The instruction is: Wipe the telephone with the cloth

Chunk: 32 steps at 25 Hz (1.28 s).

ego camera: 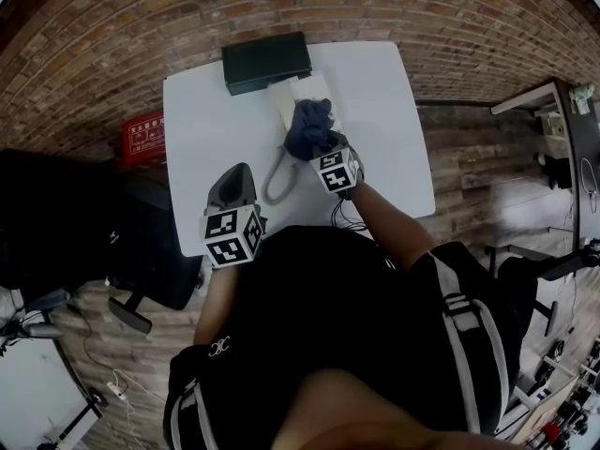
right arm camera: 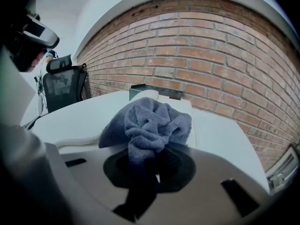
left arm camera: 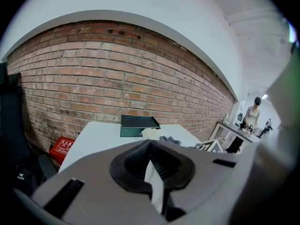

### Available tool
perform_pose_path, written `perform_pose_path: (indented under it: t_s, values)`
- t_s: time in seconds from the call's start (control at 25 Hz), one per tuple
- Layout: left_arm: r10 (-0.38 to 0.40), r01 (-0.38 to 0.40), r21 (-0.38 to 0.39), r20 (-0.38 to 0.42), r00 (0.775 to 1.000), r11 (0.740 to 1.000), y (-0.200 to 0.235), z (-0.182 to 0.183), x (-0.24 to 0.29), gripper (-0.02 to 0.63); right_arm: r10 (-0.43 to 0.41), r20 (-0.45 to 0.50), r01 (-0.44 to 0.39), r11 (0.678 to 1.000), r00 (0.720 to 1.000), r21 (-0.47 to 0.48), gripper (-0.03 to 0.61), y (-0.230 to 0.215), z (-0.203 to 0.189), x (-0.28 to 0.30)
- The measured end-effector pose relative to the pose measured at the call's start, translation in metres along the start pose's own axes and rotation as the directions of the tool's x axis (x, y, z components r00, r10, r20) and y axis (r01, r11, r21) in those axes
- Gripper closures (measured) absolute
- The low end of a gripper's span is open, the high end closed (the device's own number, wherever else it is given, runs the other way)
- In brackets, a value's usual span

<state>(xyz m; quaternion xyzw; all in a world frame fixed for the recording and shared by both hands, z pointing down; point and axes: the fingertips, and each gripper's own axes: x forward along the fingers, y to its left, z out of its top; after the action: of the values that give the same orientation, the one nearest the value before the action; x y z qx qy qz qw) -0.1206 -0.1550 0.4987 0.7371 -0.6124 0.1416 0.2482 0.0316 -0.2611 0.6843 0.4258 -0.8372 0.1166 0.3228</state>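
A cream telephone [ego camera: 302, 97] lies on the white table [ego camera: 202, 111], and its coiled cord [ego camera: 275, 182] loops toward me. A dark blue cloth [ego camera: 310, 126] is bunched on top of the phone, with my right gripper [ego camera: 321, 148] shut on it. In the right gripper view the cloth [right arm camera: 150, 123] bulges out of the jaws, hiding most of the telephone [right arm camera: 174, 102] behind it. My left gripper [ego camera: 234, 174] hovers over the table's near left part with its jaws together and nothing in them. Ahead of it, the left gripper view shows the telephone [left arm camera: 151, 132] and cloth [left arm camera: 169, 139].
A dark green box [ego camera: 266, 61] stands at the table's back edge against the brick wall. A red case [ego camera: 142, 137] lies on the floor at left, beside a black office chair [ego camera: 56, 223]. Another desk [ego camera: 562, 129] stands at right.
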Motion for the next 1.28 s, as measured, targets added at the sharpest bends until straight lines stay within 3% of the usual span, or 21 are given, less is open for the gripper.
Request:
perform_pose_path:
  t_s: [0.48,0.72,1.12,1.28]
  values:
    - [0.021,-0.021,-0.001,-0.013,1.000,1.000,0.006,0.001,0.000,0.614,-0.039,0.069,0.040,0.999,0.997,-0.004,0.545,-0.029,0.063,0.047]
    - [0.033,-0.033,-0.004,-0.013,0.999,0.999,0.008,0.000,-0.001,0.614,-0.036,0.002,0.036,0.999,0.999,0.041,0.545,-0.040,0.082,0.065]
    - [0.029,-0.028,0.006,-0.013,1.000,1.000,0.005,0.000,-0.002,0.614,-0.064,-0.020,0.065,0.996,0.998,0.065,0.545,-0.054,0.101,0.083]
    - [0.041,-0.041,-0.006,-0.005,0.999,0.999,0.012,0.002,-0.005,0.614,-0.068,-0.014,0.069,0.997,0.998,0.026,0.545,-0.055,0.100,0.079]
